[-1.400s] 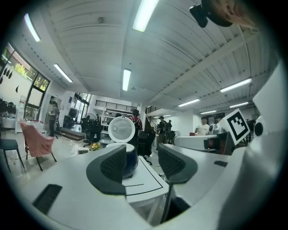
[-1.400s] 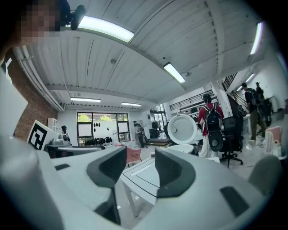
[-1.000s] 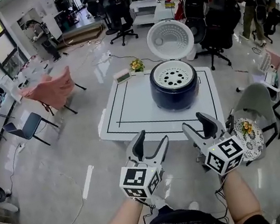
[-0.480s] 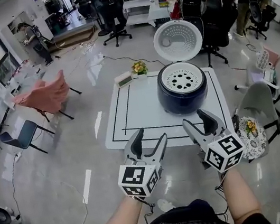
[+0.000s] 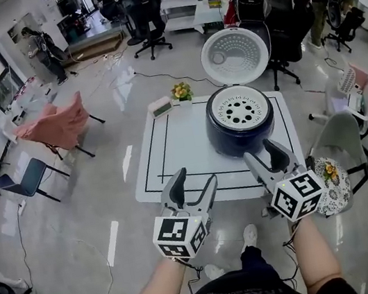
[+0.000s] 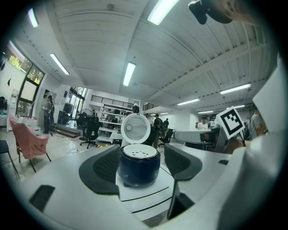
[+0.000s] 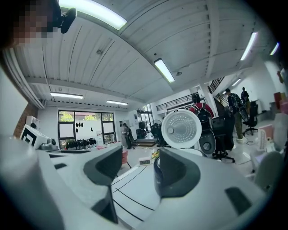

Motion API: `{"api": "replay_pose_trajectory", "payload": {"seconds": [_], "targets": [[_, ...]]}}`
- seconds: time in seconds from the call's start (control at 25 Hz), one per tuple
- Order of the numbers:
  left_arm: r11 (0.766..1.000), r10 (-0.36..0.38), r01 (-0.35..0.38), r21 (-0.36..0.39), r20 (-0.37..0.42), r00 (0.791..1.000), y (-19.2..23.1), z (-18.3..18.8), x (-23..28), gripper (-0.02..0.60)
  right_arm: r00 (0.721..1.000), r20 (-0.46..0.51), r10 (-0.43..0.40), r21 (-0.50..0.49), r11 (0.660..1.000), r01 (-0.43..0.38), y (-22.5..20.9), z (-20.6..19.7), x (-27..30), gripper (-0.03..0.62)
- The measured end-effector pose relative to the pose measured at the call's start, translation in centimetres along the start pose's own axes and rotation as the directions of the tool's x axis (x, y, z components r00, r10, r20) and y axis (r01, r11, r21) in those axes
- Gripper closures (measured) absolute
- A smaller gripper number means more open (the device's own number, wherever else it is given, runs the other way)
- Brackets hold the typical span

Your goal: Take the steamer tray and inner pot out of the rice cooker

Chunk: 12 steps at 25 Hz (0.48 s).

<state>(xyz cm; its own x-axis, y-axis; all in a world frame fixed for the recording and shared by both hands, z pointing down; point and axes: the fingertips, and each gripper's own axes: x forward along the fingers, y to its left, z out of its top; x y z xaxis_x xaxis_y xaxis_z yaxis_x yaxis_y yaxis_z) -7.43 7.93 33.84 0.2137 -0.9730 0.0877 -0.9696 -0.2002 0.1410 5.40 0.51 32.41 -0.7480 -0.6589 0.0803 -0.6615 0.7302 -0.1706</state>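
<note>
Steamer tray [image 5: 238, 110] rests in the open rice cooker [image 5: 239, 141], while left gripper [image 5: 196, 177] and right gripper [image 5: 261, 150] hover short of the cooker, fingers wide apart and empty; this approach likely needs a rim grasp next.

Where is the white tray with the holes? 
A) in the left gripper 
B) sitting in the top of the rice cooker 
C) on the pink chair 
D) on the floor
B: the steamer tray sits in the top of the open rice cooker, while the left gripper and right gripper are both open and hold nothing.
</note>
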Motion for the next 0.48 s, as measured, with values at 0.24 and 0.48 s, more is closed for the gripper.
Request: {"api": "replay_pose_trajectory", "payload": {"seconds": [0.24,0.48], "targets": [[0.999,0.043,-0.043,-0.016,-0.005,0.999,0.0,-0.4,4.3,0.279,1.000,-0.004,0.001,0.007,1.000,-0.001,-5.1,0.8,2.4,0.350],[0.998,0.052,-0.052,-0.025,-0.014,0.999,-0.2,-0.4,9.8,0.279,1.000,-0.018,-0.012,0.016,1.000,0.013,-10.5,1.3,4.9,0.350]]}}
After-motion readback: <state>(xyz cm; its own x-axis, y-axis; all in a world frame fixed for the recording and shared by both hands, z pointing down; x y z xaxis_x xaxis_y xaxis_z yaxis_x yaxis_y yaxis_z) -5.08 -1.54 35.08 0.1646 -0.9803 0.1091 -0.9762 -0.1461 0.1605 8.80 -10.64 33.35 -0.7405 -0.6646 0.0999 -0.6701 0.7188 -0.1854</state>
